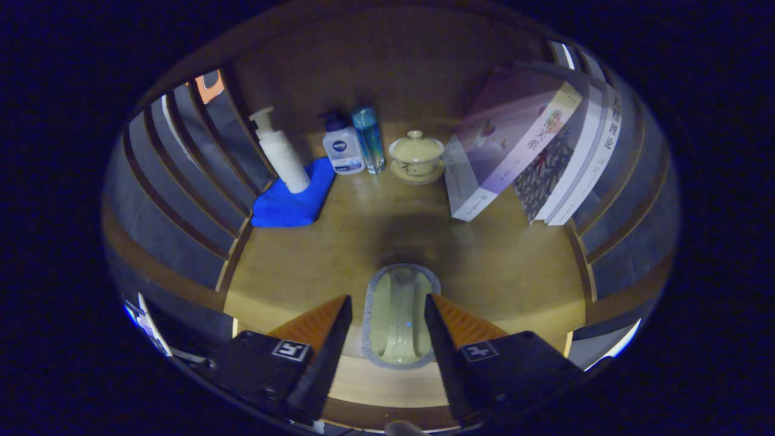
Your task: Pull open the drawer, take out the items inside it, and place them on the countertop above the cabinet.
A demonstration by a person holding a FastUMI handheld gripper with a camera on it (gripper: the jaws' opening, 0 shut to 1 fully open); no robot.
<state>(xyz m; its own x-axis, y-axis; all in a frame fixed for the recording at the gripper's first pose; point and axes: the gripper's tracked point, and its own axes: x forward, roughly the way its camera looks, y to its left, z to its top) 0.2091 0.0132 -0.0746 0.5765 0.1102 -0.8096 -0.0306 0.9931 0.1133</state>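
Observation:
A pale green oblong item with a grey fuzzy rim (396, 315) lies on the wooden countertop (496, 266), between my fingers. My gripper (387, 300) hangs over it and is open. The left finger (330, 327) stands a little apart from the item's rim. The right finger (448, 327) covers the item's right edge, and I cannot tell whether it touches. The near end of the item sits by the countertop's front edge.
Along the back stand a white pump bottle (280, 151) on a blue cloth (293, 203), a white bottle with a dark cap (342, 148), a clear blue bottle (369, 138) and a lidded cup on a saucer (416, 156). Books (521, 145) lean at the right. Slatted panels (181, 175) flank both sides.

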